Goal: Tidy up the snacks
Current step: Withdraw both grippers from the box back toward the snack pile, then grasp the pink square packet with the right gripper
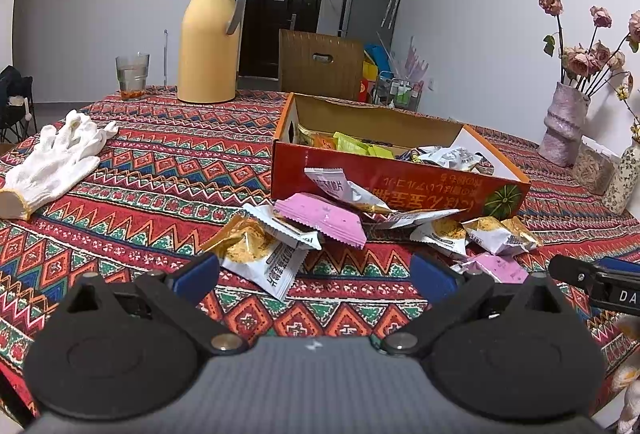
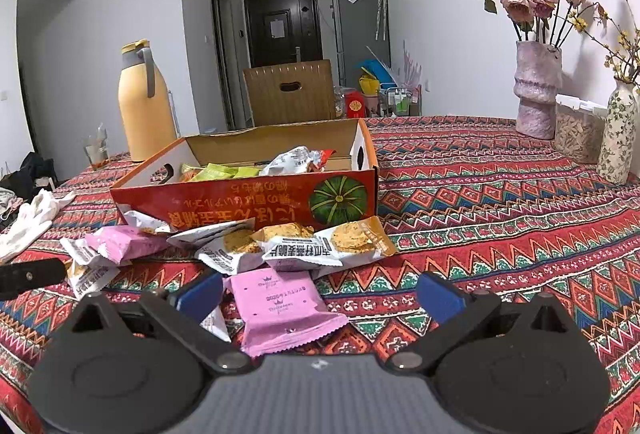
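Now we hold both claws spread wide and empty, low over the desk (image 2: 500, 194): the right claw (image 2: 320, 298) straddles a pink packet (image 2: 280, 308) just in front of it, while the left claw (image 1: 314, 280) faces a white-and-gold packet (image 1: 264, 254). More snacks lie heaped against the near wall of the orange box (image 2: 248, 200), which already has several inside. We judge the risk to be slippery, overlapping wrappers: closing could pinch a neighbour too, or slide the packet away.

one orange box (image 2: 248, 200), two pink packets (image 2: 280, 308), one thermos (image 2: 144, 106), two vases (image 2: 538, 90)
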A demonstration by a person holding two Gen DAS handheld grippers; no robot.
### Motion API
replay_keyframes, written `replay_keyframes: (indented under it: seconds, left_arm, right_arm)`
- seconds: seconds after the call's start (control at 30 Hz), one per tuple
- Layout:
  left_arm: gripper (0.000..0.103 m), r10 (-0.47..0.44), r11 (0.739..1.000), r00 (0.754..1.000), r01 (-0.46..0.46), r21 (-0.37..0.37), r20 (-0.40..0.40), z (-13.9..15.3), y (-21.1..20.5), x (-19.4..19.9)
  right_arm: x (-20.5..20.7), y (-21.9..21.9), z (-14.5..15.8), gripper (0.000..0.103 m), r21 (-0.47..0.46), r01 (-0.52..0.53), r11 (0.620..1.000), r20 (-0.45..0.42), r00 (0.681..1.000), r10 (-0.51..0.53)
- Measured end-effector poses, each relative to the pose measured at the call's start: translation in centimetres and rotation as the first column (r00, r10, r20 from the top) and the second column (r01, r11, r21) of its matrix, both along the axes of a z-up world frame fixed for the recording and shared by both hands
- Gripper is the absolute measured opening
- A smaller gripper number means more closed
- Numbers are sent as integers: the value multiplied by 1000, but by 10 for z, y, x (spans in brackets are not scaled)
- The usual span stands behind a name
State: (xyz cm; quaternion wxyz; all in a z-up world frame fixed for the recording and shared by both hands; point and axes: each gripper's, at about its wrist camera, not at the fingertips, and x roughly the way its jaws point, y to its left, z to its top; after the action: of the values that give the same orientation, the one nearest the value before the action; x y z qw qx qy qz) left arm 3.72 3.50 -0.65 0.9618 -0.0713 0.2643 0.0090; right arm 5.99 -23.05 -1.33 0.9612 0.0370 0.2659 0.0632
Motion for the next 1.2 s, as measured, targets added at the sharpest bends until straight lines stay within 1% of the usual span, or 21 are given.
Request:
replay_keyframes:
  seconds: [0.2,0.43,0.63,0.7,0.77,0.83,0.9,0.97,1.03,1.13,1.2]
  left_arm:
    - [103,-4,1000,1000,4,-3,-12,-3,-1,2]
    - [103,-8,1000,1000,8,-5,-20,-5,-1,4]
    - [103,-9,1000,1000,9,-9,-26,-6,-1,4]
    - [103,-11,1000,1000,10,-10,-27,-7,-1,4]
    - [103,-11,1000,1000,10,-11,-28,-7,0,5]
    - [103,-11,1000,999,10,-12,-30,-7,-1,5]
    - [103,-11,1000,999,11,-13,-32,-8,0,5]
    - [103,-12,1000,999,12,-15,-36,-9,-1,6]
    - [103,-14,1000,999,13,-17,-39,-10,-1,7]
    - [103,-19,1000,999,18,-16,-41,-11,-3,6]
    - [103,-23,1000,999,22,-17,-43,-11,-3,7]
  right_arm:
    - [9,4,-8,103,-13,-17,1000,-28,999,17]
    - [36,14,-26,103,-69,-54,996,-104,993,47]
    - [55,23,-34,103,-90,-100,991,-149,985,86]
    - [61,25,-36,101,-97,-110,989,-170,981,92]
    - [65,27,-39,94,-92,-127,988,-182,977,109]
    - [67,29,-41,90,-98,-143,985,-191,974,123]
    - [66,31,-41,85,-102,-162,981,-181,973,142]
    - [65,32,-39,68,-93,-190,977,-173,970,172]
    - [62,34,-38,60,-93,-202,975,-163,969,185]
    - [56,35,-38,60,-90,-195,977,-147,972,181]
    - [47,34,-36,60,-79,-186,979,-121,977,176]
